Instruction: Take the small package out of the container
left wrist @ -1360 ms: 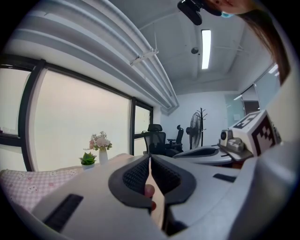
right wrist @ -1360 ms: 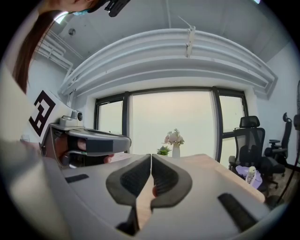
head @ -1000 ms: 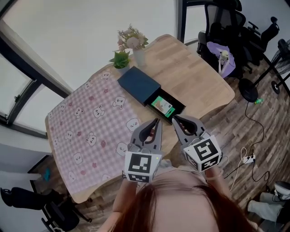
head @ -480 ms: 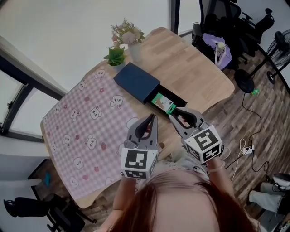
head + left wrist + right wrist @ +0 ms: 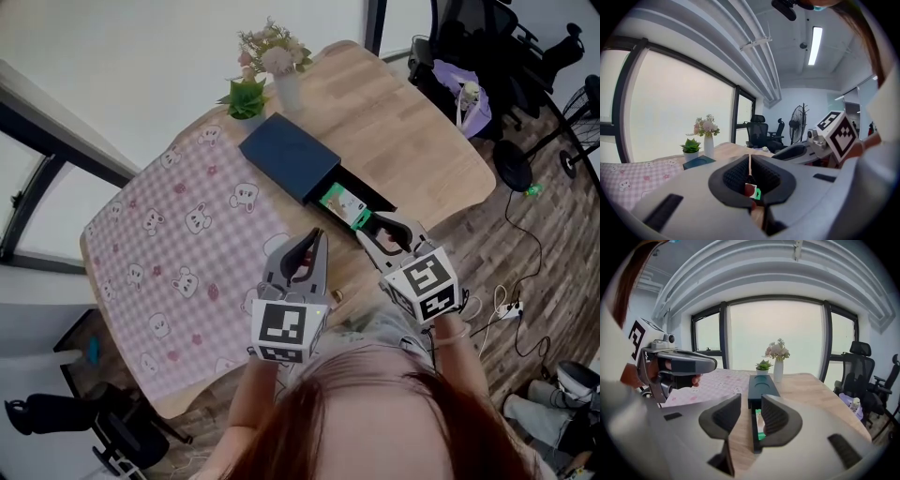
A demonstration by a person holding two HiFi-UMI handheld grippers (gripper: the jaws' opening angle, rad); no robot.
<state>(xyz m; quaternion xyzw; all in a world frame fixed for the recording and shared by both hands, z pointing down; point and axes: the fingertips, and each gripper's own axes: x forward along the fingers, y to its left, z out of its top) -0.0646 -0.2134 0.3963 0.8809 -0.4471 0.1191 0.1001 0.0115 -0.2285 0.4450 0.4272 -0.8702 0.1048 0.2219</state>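
A dark blue box, the container (image 5: 289,161), lies on the wooden table with its drawer (image 5: 367,214) pulled out toward me. Inside the drawer lies the small green package (image 5: 343,205). My right gripper (image 5: 375,225) hovers just short of the drawer's near end; its jaws are opening and nothing is between them. In the right gripper view the container (image 5: 761,389) and the package (image 5: 760,425) lie straight ahead of the right gripper (image 5: 750,416). My left gripper (image 5: 317,240) is shut and empty, to the left of the drawer. Past the left gripper (image 5: 750,161) a bit of the package (image 5: 754,191) shows.
A pink bear-print cloth (image 5: 178,244) covers the table's left half. A vase of flowers (image 5: 281,75) and a small potted plant (image 5: 246,98) stand behind the container. The table's curved edge (image 5: 473,192) is to the right, with office chairs (image 5: 478,37) and floor cables (image 5: 511,319) beyond.
The right gripper's jaws have parted from shut to a clear gap, and it has moved closer to the drawer's near end. The left gripper stays shut in about the same place.
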